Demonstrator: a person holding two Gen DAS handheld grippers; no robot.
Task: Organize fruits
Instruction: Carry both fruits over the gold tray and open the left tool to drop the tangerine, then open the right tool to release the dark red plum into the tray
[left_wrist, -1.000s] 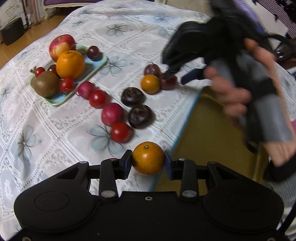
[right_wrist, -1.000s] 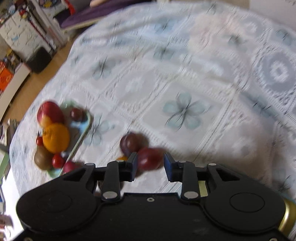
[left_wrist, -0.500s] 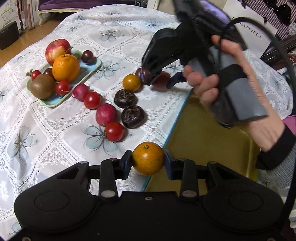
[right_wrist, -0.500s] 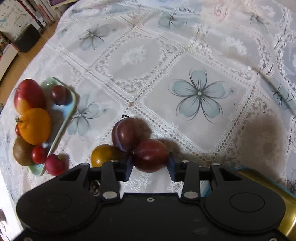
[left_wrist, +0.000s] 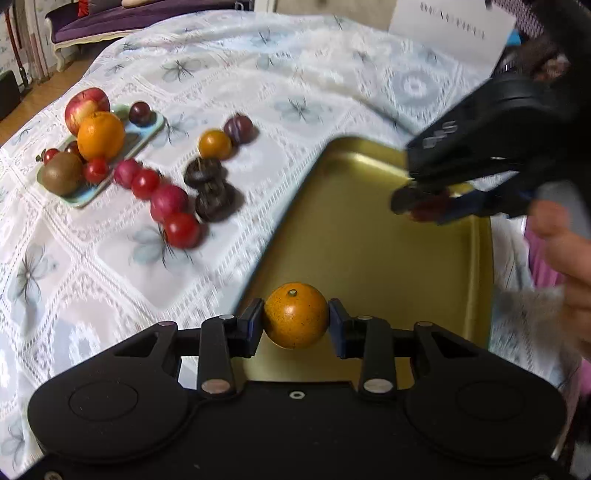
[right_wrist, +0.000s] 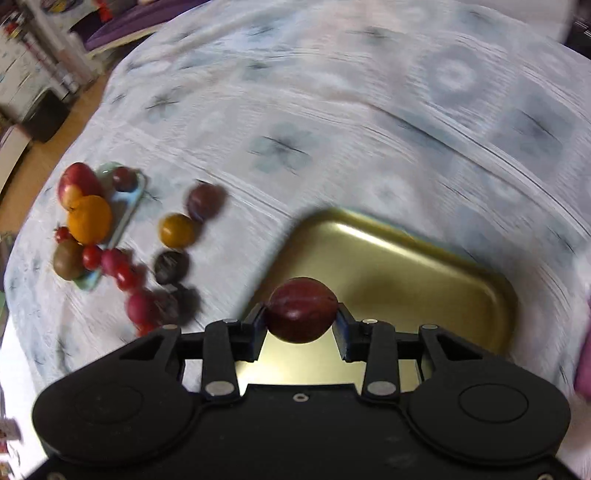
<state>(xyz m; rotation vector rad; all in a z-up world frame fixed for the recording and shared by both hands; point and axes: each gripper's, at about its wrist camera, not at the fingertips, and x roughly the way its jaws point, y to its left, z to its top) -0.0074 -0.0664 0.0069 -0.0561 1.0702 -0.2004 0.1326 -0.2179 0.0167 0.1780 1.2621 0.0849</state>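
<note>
While both grippers are hanging over a gold tray (left_wrist: 369, 229), each one is carrying a fruit. The left gripper (left_wrist: 295, 323) is squeezing a small orange (left_wrist: 295, 320) between its 2 fingers, above the near end of the tray. The right gripper (right_wrist: 301, 319) is clamping a dark red plum (right_wrist: 302, 309) between its 2 fingers, above the tray's left side in its own view; in the left wrist view it is showing blurred over the tray's far right part.

To the left of the tray, a white lace tablecloth (left_wrist: 229, 66) is covering the table. On it, loose fruit is lying in 2 rough rows: a purple plum (left_wrist: 239, 129) touching a small yellow-orange fruit (left_wrist: 215, 144), then 2 dark brown fruits (left_wrist: 210, 184); beside them, red and pink fruits (left_wrist: 166, 201) are alternating in a line. Farther left, a pale green dish (left_wrist: 146, 138) is holding an apple (left_wrist: 86, 107), a large orange (left_wrist: 100, 136), a kiwi (left_wrist: 62, 178), a dark plum (left_wrist: 140, 113) and small red fruits.
</note>
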